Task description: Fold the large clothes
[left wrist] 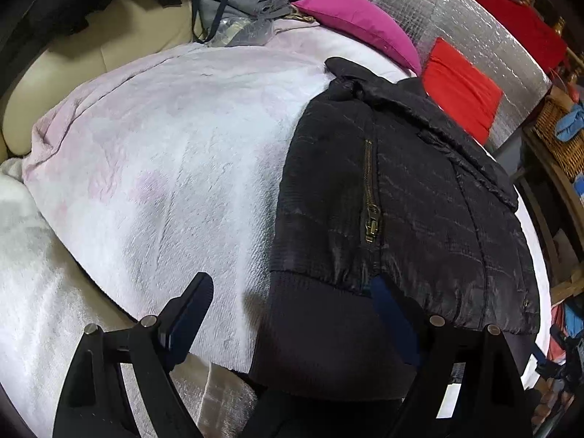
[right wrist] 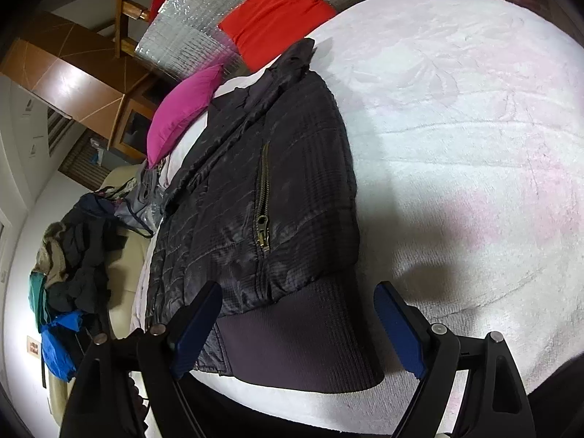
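Observation:
A black quilted jacket (left wrist: 419, 189) (right wrist: 233, 197) with a brass zipper (left wrist: 370, 197) (right wrist: 263, 197) lies folded flat on a white and pale pink blanket (left wrist: 164, 146) (right wrist: 456, 109). Its ribbed hem (left wrist: 321, 328) (right wrist: 292, 335) faces both cameras. My left gripper (left wrist: 292, 292) is open just above the hem's left corner, one finger over the blanket and the other over the jacket. My right gripper (right wrist: 297, 292) is open too, its fingers straddling the hem's right part. Neither gripper's pads press on the cloth.
A pink cushion (left wrist: 357, 22) (right wrist: 182, 116) and a red cushion (left wrist: 460, 87) (right wrist: 277, 14) lie beyond the jacket's collar, against silver foil sheeting (left wrist: 456, 11). A grey garment (left wrist: 241, 3), a heap of dark clothes (right wrist: 73, 255) and a wicker basket (left wrist: 558, 135) border the blanket.

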Motion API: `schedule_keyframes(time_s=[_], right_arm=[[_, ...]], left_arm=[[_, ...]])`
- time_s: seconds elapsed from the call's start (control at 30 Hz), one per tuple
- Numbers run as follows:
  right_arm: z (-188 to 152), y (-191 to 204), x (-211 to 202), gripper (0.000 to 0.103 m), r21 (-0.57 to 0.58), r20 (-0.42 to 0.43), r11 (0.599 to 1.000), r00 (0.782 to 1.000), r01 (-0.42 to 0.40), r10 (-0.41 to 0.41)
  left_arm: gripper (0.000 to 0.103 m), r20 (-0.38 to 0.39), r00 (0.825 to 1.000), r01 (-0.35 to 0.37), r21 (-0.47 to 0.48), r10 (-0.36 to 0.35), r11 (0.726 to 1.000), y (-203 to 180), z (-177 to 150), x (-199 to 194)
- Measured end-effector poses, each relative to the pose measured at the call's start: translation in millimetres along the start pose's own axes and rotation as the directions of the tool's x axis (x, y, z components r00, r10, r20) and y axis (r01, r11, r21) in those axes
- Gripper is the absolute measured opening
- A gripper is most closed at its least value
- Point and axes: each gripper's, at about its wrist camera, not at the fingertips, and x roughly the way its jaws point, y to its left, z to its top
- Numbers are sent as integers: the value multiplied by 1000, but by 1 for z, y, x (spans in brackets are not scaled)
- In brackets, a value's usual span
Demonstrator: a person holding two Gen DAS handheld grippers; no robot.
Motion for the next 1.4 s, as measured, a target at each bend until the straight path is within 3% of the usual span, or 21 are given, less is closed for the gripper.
schedule_keyframes(time_s=[1.0, 1.33, 1.37, 1.4], right_arm=[[-3, 8, 19, 87, -32, -44, 997, 997, 68, -70], [-2, 8, 22, 71, -62, -58, 991, 991, 119, -122], [-2, 10, 22, 70, -69, -58, 990, 990, 123, -127], [-1, 10, 22, 68, -76, -59, 989, 990, 124, -129]], left_arm=[[89, 2, 1000, -23, 76, 23, 997, -20, 16, 19], [89, -16, 1000, -22, 88, 23, 996, -21, 17, 25], [88, -14, 1000, -23, 87, 24, 996, -21, 17, 26], [80, -14, 999, -31, 88, 32, 996, -21, 17, 27]])
